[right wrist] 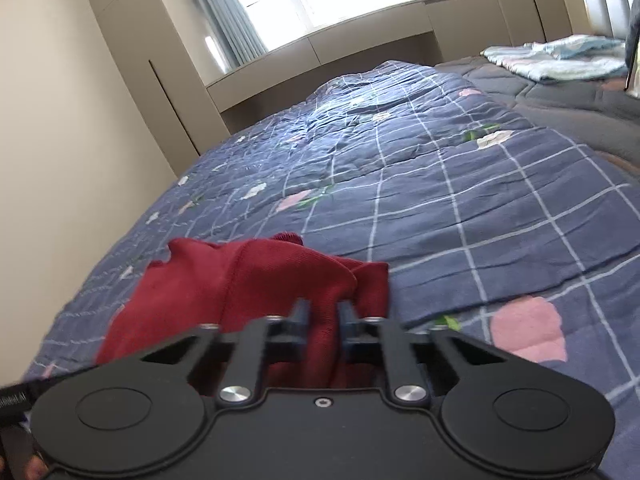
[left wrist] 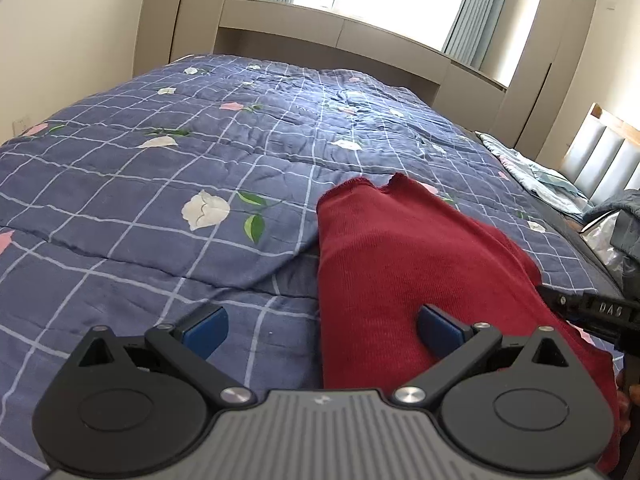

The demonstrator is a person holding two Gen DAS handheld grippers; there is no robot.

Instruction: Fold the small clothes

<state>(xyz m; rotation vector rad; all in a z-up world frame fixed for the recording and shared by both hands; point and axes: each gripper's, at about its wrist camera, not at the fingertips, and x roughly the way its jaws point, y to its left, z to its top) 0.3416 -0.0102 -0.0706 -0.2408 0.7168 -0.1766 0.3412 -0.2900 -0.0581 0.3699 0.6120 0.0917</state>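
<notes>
A dark red knit garment (left wrist: 404,256) lies on the blue checked floral quilt (left wrist: 160,168). My left gripper (left wrist: 322,330) is open wide, low over the garment's left edge; its right pad (left wrist: 442,330) rests on the red cloth and its left pad (left wrist: 206,330) is over the quilt. In the right wrist view the same garment (right wrist: 248,284) is bunched, and my right gripper (right wrist: 323,318) is shut on a fold of it. The right gripper's black body also shows at the right edge of the left wrist view (left wrist: 592,312).
Folded light blue cloth (right wrist: 560,58) lies at the far right of the bed, near a padded headboard (left wrist: 600,160). Beige wardrobes (right wrist: 132,60) and a window bench (left wrist: 328,36) stand beyond the bed. A grey mattress pad (right wrist: 560,100) shows beside the quilt.
</notes>
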